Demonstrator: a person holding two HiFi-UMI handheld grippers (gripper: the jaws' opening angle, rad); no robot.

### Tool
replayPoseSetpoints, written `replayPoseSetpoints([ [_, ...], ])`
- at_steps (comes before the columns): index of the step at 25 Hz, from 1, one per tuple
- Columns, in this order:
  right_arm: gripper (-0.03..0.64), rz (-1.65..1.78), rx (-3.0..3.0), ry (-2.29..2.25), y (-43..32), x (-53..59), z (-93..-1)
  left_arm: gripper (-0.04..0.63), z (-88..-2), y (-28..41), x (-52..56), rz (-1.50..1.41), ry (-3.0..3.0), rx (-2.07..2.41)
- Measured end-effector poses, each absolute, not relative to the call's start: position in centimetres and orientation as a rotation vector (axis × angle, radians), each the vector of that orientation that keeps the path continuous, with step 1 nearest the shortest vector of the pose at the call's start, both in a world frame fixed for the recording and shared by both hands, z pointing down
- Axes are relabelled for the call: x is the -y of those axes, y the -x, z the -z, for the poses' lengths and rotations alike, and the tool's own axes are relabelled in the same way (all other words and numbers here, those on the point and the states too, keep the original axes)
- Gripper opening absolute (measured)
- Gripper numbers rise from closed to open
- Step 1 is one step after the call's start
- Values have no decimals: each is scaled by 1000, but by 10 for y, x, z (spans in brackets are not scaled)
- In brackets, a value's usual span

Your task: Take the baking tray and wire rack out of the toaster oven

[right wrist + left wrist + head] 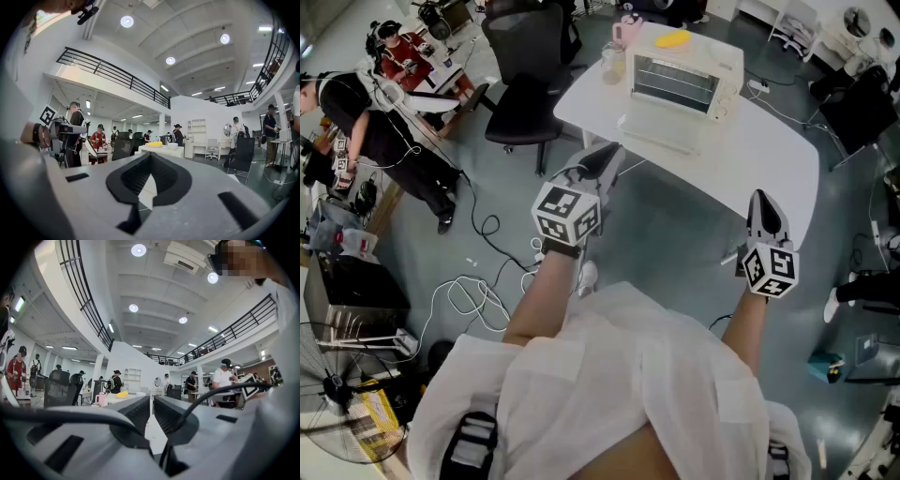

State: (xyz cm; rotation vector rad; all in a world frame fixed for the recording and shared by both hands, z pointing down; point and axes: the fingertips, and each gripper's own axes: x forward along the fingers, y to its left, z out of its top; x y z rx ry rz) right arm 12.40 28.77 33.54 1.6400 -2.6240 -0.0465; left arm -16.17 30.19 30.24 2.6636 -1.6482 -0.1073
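Baking tray and wire rack should be thin, stiff metal, light but slick, so pinch each by its front lip and draw it out level from the toaster oven (684,80) on the white bench (773,164), well ahead of you. Your left gripper (607,157) holds its jaws nearly together on nothing, and your right gripper (761,199) is pressed fully together, empty too. Oven's mouth is too small from here to tell tray from rack, or whether the door is down.
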Motion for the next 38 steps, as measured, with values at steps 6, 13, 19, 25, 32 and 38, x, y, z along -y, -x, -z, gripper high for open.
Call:
replayPoseSetpoints([
  [6, 2, 43, 2624, -1633, -130, -289, -338, 25, -303, 154, -303, 93, -2666, 1647],
  [13, 2, 14, 2643, -1626, -134, -284, -345, 25, -309, 149, -298, 76, -2665, 1638],
  [19, 3, 14, 2624, -1628, -130, -280, -347, 25, -309, 152, -294, 66, -2661, 1638],
  [25, 3, 19, 2636, -1617, -131, -280, -345, 25, -310, 150, -295, 67, -2656, 1649],
  [32, 3, 7, 2630, -1611, -133, -275, -348, 25, -314, 149, -290, 69, -2646, 1646],
  [38, 3, -12, 2615, -1585, -129, -256, -360, 25, -325, 148, -268, 71, -2635, 1625],
])
